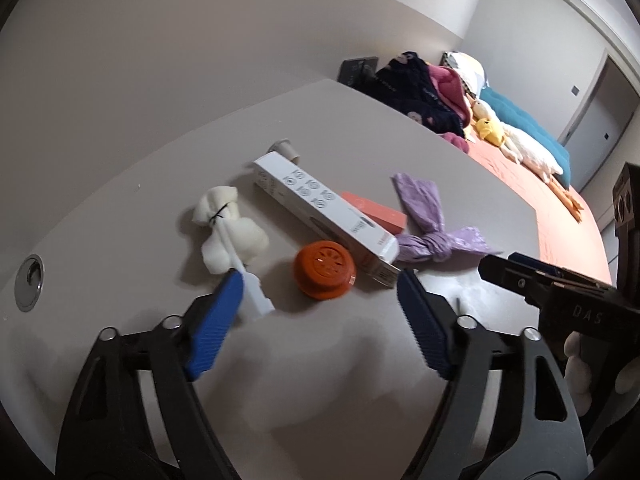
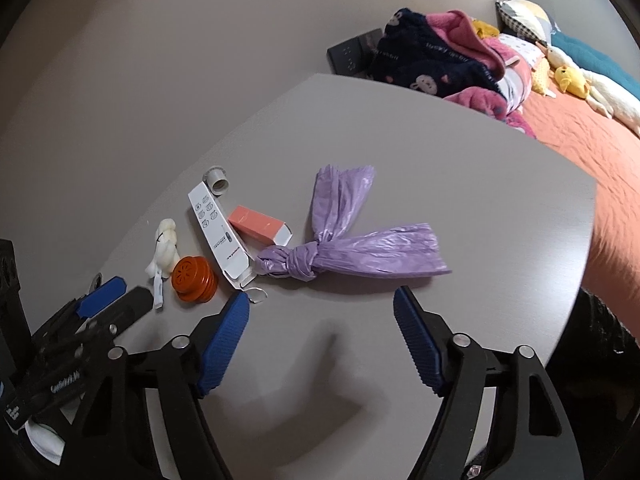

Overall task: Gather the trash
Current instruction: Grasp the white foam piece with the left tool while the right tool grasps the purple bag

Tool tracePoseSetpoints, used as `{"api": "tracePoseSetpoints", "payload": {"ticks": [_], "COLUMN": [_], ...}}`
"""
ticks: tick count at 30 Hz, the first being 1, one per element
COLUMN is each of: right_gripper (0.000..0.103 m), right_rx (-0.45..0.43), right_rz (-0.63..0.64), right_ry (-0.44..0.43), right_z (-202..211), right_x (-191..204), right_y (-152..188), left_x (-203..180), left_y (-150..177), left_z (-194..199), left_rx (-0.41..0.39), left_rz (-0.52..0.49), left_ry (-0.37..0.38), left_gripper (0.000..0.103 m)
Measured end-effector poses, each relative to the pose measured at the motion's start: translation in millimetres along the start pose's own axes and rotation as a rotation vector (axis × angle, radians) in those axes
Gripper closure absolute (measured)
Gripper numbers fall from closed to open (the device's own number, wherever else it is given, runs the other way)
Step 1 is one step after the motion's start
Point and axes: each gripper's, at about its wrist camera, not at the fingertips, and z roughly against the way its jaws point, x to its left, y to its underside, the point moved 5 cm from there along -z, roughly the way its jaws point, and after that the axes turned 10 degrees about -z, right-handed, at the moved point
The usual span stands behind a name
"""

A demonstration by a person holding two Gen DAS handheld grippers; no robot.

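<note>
While both tools hang over the grey table (image 2: 500,208), neither holds anything: left gripper (image 1: 320,304) and right gripper (image 2: 322,320) both stand well apart-jawed, nothing between the pads. Judged step: approach, before first pickup. Ahead of the right gripper lies the knotted purple bag (image 2: 352,256); ahead of the left, the orange cap (image 1: 325,275), with the white box (image 1: 324,216) and pink box (image 2: 258,226) beyond it. Next move calls for lowering onto the bag's knot and closing there.
</note>
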Motion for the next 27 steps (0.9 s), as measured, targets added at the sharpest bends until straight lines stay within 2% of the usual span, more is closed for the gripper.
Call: {"api": "tracePoseSetpoints", "payload": {"ticks": [3,13,22,25,26,27], "right_gripper": [0.033,0.034,0.034,0.049,0.06,0.066], "right_rx": [0.021,0.031,0.027,0.016,0.016,0.018], "right_rz": [0.0,-0.064,-0.094,-0.053,-0.039,-0.029], "right_ry": [0.001,0.044,0.095,0.112,0.108,0.101], "right_z": [-11.1,-41.4,-58.5,-61.1,-62.0,-63.1], "right_x": [3.2,2.0,-0.8,4.5,6.5,7.8], "right_y": [-0.8,-10.7,-16.5,-16.3,-16.1,-16.2], "left_x": [12.4,49.3,63.9,67.3,67.5,67.3], "left_y": [-2.0,-4.8,-1.0,1.3,1.9,2.3], "left_z": [-6.9,-32.2,-49.1,-53.9,-55.5,-56.9], "left_rx": [0.007,0.049,0.09,0.109,0.112,0.115], "left_rz": [0.024,0.108,0.119,0.115,0.114,0.114], "left_ry": [-0.015,-0.065,-0.105,-0.117,-0.111,-0.101], "left_gripper": [0.032,0.033,0.035,0.041,0.043,0.046]}}
